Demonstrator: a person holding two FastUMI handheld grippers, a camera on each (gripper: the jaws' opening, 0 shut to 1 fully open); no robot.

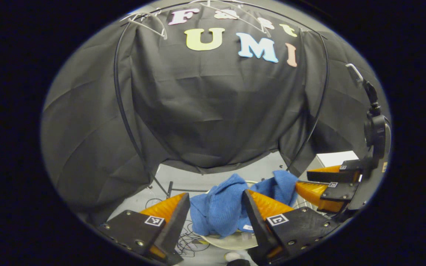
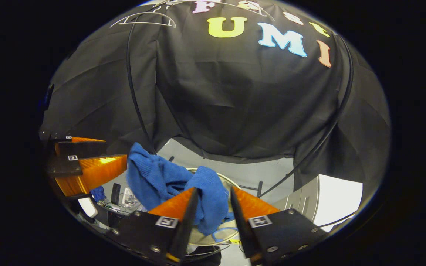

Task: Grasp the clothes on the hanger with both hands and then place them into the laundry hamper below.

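Note:
A blue knitted garment hangs bunched over the round pale rim of the laundry hamper. In the left gripper view it sits between the wide-apart fingers of my left gripper, which is open and not pressing on it. My right gripper is at the right, its tips at the garment's right corner. In the right gripper view the garment lies between the parted fingers of my right gripper, above the hamper. My left gripper is at the left, beside the garment's raised corner.
White bare hangers hang from the black rack tube at the top. The black cloth wall stands behind. Cables lie on the grey floor by the hamper. A white panel is at the right, small clutter at the left.

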